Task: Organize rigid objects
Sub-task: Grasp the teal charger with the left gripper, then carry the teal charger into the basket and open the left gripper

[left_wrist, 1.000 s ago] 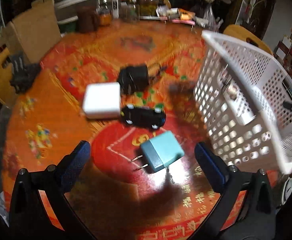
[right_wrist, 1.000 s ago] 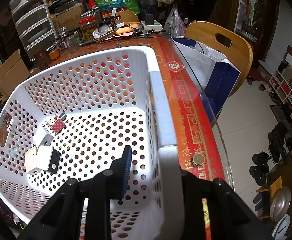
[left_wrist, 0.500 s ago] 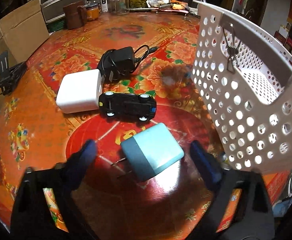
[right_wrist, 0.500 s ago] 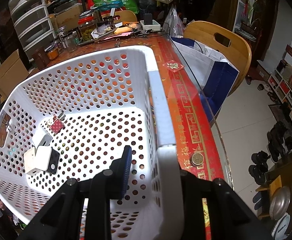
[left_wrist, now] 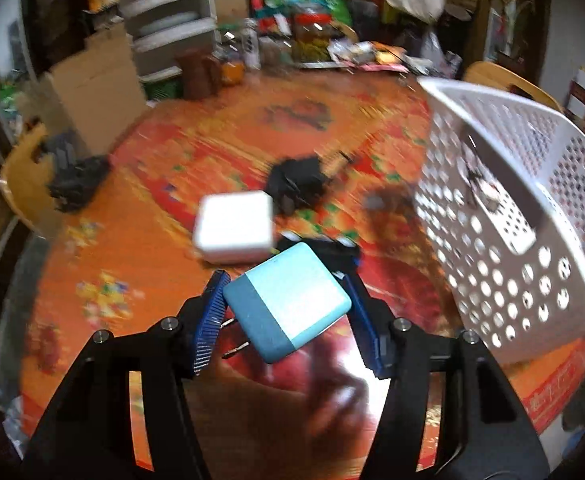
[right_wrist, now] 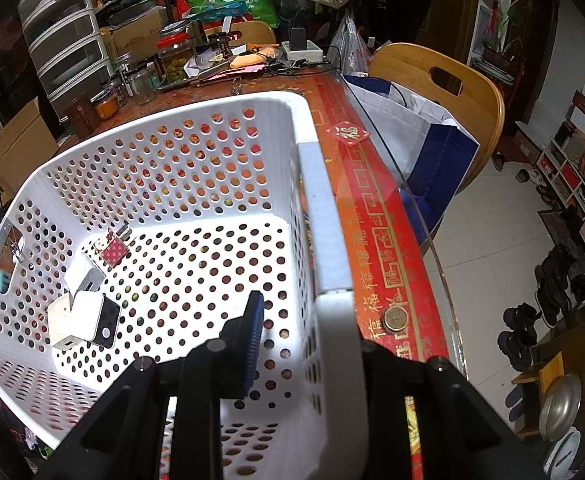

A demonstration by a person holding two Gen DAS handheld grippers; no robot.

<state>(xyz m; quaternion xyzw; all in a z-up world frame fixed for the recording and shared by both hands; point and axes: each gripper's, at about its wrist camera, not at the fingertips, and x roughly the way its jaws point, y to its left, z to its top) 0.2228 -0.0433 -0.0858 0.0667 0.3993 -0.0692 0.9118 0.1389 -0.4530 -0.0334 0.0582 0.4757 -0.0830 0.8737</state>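
Jaws of the left gripper (left_wrist: 286, 312) have just squeezed onto the blue charger (left_wrist: 286, 306); right gripper (right_wrist: 304, 344) jaws pinch the white basket (right_wrist: 332, 264) rim

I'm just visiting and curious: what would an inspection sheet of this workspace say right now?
Surface: round table under a red-orange patterned cover; a coin lies near its edge.
Job's things: blue charger between the left gripper's pads; white adapter, black adapter and a partly hidden toy car on the table; several small chargers in the white basket.
Clutter: jars, boxes and papers at the far edge.
Grippers: left gripper has just been closing, now on the blue charger; right gripper clamps the basket's rim.
Cables: black adapter's cord.
Surroundings: wooden chair, drawers, shoes on the floor.
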